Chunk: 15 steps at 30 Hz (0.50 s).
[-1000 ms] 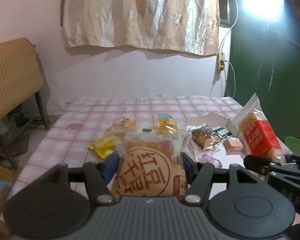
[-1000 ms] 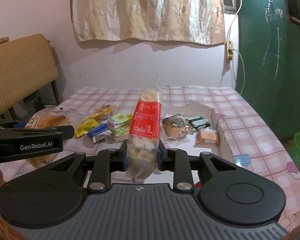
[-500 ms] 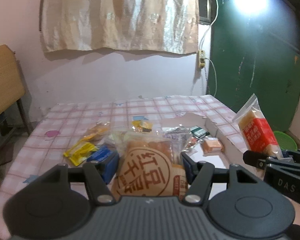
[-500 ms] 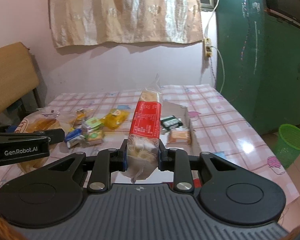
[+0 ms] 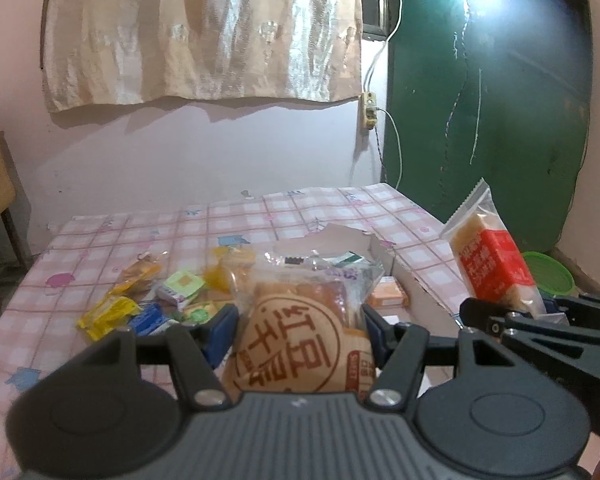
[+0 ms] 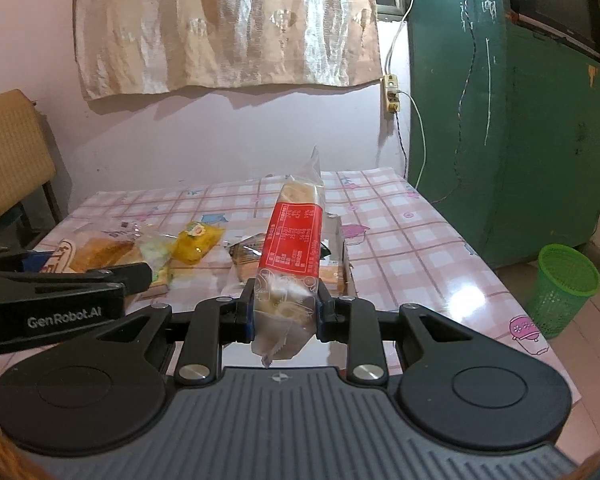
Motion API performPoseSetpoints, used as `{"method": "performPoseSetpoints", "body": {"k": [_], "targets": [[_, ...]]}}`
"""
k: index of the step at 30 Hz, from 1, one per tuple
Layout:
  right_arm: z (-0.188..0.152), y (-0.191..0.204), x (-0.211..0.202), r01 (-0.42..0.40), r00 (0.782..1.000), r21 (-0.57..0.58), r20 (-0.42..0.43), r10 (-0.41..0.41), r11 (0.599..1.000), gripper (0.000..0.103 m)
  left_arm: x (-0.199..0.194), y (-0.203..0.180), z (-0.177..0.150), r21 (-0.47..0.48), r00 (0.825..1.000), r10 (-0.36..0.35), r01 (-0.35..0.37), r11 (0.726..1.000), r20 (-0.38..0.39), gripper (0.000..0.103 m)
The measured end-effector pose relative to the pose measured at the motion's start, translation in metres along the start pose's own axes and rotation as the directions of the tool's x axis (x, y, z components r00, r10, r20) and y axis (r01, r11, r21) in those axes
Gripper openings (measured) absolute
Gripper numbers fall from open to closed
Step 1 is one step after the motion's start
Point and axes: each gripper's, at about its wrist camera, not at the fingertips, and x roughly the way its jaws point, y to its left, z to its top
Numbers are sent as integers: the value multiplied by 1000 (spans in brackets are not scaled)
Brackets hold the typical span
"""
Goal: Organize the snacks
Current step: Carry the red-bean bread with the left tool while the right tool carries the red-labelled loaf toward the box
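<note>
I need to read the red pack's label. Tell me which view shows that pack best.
Right wrist view: the red pack stands upright mid-frame, clamped in the right gripper, label facing the camera. The left wrist view shows it tilted near the right edge, with only blurred print.

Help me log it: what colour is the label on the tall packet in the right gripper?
Red label, clearest in the right wrist view.

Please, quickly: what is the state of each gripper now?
Left gripper: closed on the round bread packet.
Right gripper: closed on the red-labelled cake packet.
</note>
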Motion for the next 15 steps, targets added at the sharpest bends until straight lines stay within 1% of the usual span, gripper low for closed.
{"method": "performPoseSetpoints", "body": {"k": [8, 15], "targets": [[3, -8, 10, 16, 1000, 4, -5, -16, 1000, 33, 12, -11, 2, 10, 1000, -14, 15, 1000, -11, 64], [3, -4, 19, 28, 1000, 5, -12, -28, 1000, 33, 23, -17, 2, 18, 999, -21, 21, 1000, -25, 64]]}}
